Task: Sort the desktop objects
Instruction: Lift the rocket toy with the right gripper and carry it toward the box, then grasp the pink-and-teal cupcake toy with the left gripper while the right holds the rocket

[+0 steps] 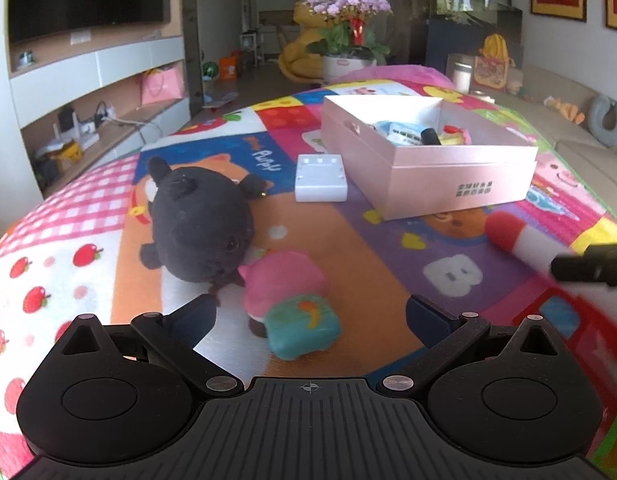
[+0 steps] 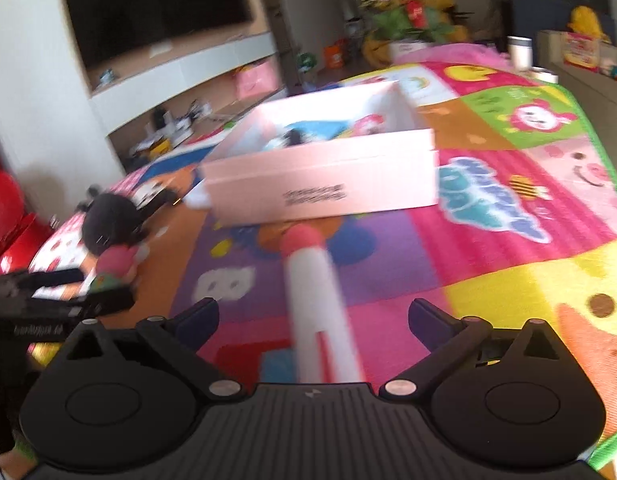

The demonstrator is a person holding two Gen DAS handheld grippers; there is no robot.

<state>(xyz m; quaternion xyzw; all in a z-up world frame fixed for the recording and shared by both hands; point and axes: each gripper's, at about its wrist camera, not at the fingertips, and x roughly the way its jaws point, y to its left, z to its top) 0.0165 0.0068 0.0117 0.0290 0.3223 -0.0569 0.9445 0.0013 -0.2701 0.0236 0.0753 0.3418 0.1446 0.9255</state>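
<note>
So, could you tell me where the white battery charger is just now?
In the left wrist view the white charger lies flat on the play mat, between the black plush toy and the pink box.

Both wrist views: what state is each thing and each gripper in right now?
Pink box: open, items inside.
Red-capped white tube: lying between open fingers, ungripped.
Pink-and-teal toy: on mat, ungripped.
Black plush: lying on mat.
Left gripper: open.
Right gripper: open.
</note>
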